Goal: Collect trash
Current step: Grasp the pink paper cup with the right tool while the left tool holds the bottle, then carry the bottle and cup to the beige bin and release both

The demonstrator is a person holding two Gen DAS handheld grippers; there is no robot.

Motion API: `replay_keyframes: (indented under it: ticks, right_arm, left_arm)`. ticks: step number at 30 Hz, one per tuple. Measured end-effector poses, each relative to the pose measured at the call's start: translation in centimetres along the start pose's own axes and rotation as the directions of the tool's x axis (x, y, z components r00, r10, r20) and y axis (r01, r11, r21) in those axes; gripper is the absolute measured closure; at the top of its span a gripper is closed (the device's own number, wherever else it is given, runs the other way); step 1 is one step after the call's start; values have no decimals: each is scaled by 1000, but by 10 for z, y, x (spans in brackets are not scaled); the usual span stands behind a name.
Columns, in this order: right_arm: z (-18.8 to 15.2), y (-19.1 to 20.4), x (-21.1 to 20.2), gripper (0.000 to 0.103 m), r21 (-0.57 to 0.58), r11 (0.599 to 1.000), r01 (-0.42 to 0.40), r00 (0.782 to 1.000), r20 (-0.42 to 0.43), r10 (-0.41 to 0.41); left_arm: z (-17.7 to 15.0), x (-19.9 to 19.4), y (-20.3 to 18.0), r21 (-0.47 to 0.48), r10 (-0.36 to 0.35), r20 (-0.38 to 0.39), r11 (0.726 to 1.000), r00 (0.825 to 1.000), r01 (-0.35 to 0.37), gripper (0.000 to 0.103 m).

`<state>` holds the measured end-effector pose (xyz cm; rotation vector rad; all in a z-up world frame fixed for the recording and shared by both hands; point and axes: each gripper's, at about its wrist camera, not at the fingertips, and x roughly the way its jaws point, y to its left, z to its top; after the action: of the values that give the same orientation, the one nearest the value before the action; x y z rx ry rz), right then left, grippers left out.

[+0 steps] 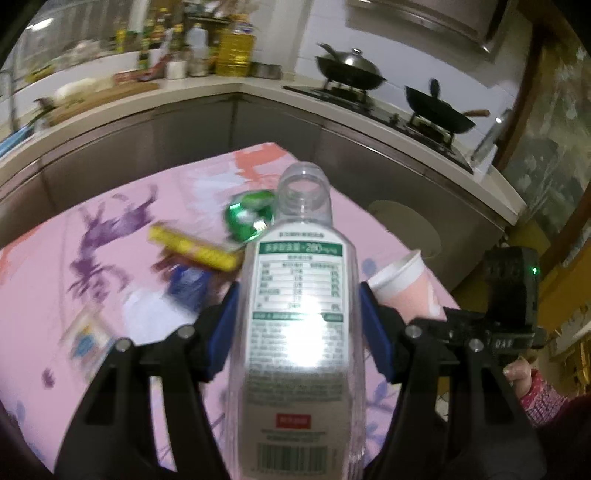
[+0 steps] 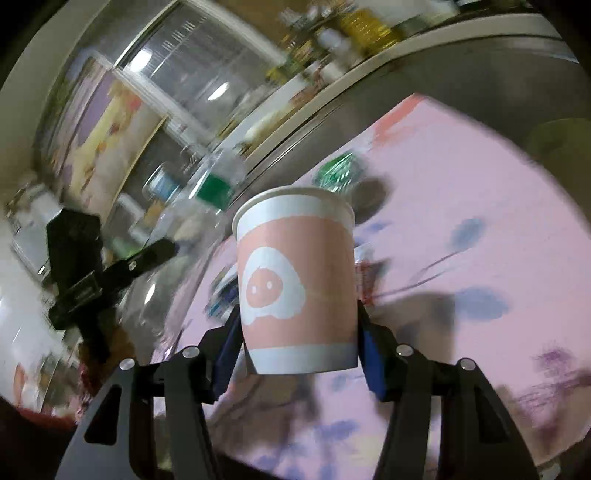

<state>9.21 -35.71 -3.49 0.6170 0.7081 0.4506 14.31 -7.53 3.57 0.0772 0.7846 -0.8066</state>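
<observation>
Now, in the left wrist view, the left claw (image 1: 299,314) is gripping a clear plastic bottle (image 1: 301,295) about half open, pads on both sides; the bottle is uncapped and looking empty. Ahead of this claw a green wrapper (image 1: 249,218) and a yellow box (image 1: 195,249) are lying on the pink worktop (image 1: 110,258).

In the right wrist view, the right claw (image 2: 299,332) is clamping a paper cup (image 2: 295,280) upright; its inside is hidden. I judge both are being carried off, and a bin, not visible, is needed next.

Kitchen – L-shaped counter (image 1: 207,96) over grey cabinet fronts (image 1: 122,147), white tiled wall (image 1: 295,33). Gas hob (image 1: 388,110) with two woks (image 1: 349,70), range hood (image 1: 428,18) above. Surface in pink floral cloth (image 1: 110,258) – glare on glazed panel (image 2: 177,62).
</observation>
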Motion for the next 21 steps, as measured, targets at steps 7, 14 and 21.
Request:
replay_keyframes:
  ticks: [7,14,21]
  right_arm:
    - [32,-76,-70,48,134,974,181,962,183,-204]
    - [64,-163,-106,48,310,905,292,899,232,-370]
    - [86,-193,-98,47,271,839,473,825,199,-529]
  left_arm:
    - [54,88,-78,153,-84,-112,983,990,101,43]
    - [99,186,-153,247,-148,-266,945,952,216,43]
    - [115,281,-203,270,-122,-419,929,900,252,43]
